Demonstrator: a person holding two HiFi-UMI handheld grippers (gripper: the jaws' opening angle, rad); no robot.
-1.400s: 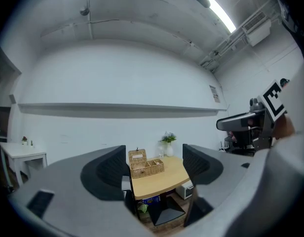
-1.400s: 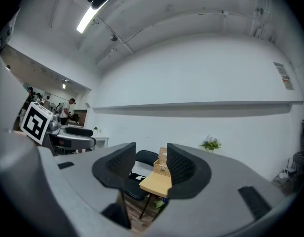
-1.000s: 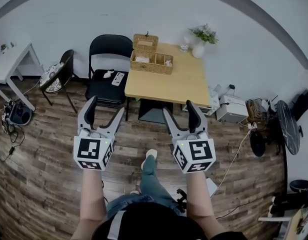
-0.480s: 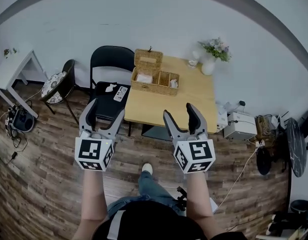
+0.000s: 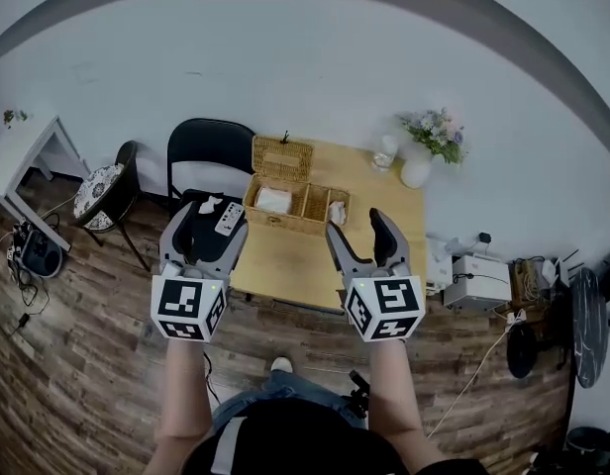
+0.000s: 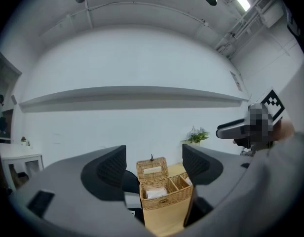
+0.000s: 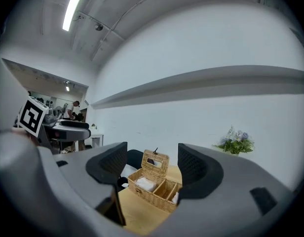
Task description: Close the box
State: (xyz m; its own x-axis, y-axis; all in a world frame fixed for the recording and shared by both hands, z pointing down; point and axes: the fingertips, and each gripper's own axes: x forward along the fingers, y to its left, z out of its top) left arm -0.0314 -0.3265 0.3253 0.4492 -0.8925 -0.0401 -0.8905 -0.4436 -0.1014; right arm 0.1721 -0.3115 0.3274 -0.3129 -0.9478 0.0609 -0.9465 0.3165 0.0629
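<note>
A wicker box stands on the far left part of a light wooden table. Its lid is raised upright at the back, and white items lie in its compartments. The same box shows between the jaws in the left gripper view, and the box shows likewise in the right gripper view. My left gripper is held open over the table's near left edge, short of the box. My right gripper is open above the table, just right of the box. Neither holds anything.
A black folding chair with a remote and paper on its seat stands left of the table. A white vase of flowers and a glass sit at the table's far right. A round stool, white side table and floor devices flank it.
I have moved closer to the table, so both open grippers now hang over its near edge beside the box. The box itself has not moved.
</note>
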